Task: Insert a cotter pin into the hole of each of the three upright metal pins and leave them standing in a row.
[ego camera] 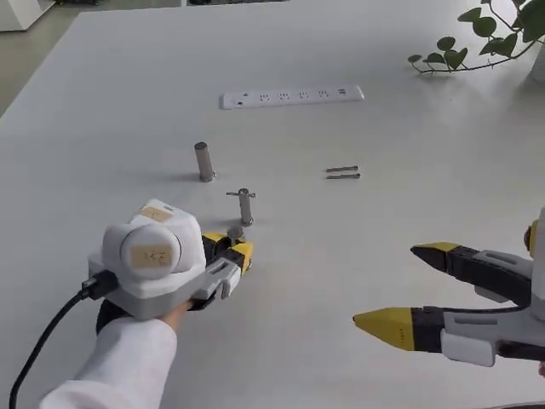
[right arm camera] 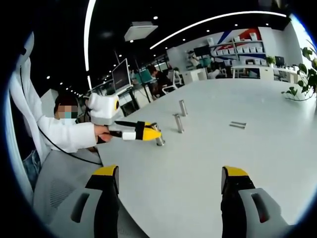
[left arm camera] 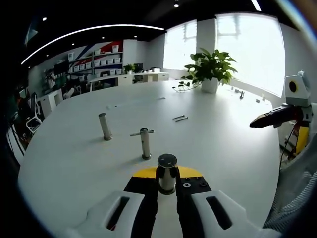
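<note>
White workbench (ego camera: pixel 409 128) seen from above. The left gripper (ego camera: pixel 235 247), lower left, has its yellow tips at the nearest metal pin (ego camera: pixel 236 231). Beyond it stand a middle pin (ego camera: pixel 245 209) with a cotter pin (ego camera: pixel 232 194) through its top and a bare far pin (ego camera: pixel 203 162). Two loose cotter pins (ego camera: pixel 342 173) lie side by side to the right. The right gripper (ego camera: pixel 385 285), lower right, has its jaws spread.

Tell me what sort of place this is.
Probably an open-plan office or lab: a big white table, shelves of boxes on the far wall, a monitor, and a potted plant by bright windows.
</note>
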